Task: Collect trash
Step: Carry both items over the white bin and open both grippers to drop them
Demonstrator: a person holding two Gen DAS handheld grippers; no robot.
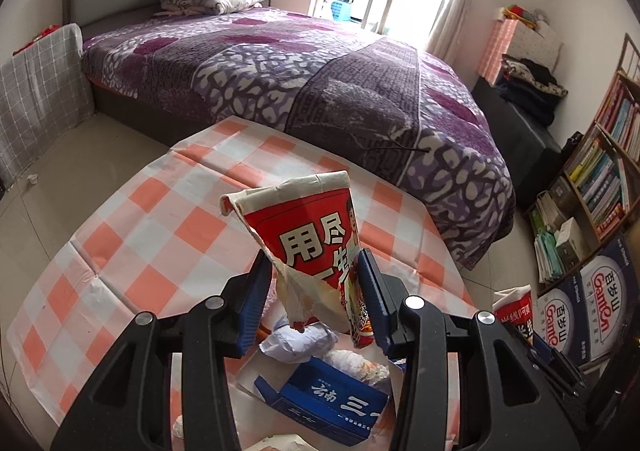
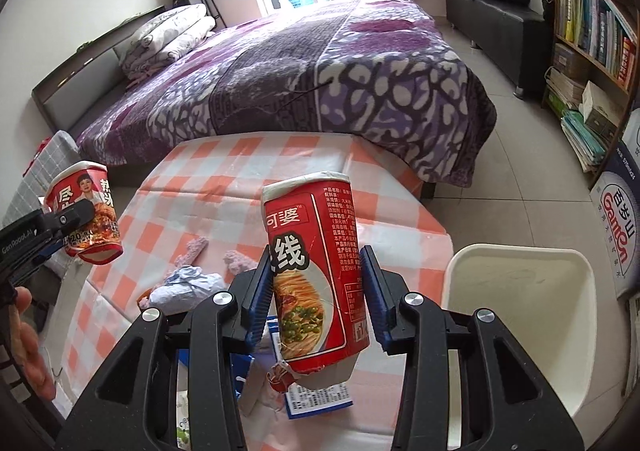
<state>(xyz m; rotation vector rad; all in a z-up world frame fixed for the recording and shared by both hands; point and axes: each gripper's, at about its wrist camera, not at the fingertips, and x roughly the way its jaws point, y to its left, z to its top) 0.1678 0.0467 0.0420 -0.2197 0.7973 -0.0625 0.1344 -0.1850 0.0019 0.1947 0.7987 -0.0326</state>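
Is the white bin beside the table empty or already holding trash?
Empty as far as visible: the white bin shows only bare inner walls in the right wrist view; its bottom is partly hidden by the gripper.

The blue box (image 1: 332, 407) at lower centre of the left view is partly hidden behind the tool's arms, and the white bin (image 2: 520, 315) is cut off at the right view's lower right edge.

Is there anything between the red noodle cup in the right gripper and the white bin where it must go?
Nothing visible. The red paper noodle cup is lifted clear of the checked table, and the open white plastic bin stands just to its right, with only air between them.
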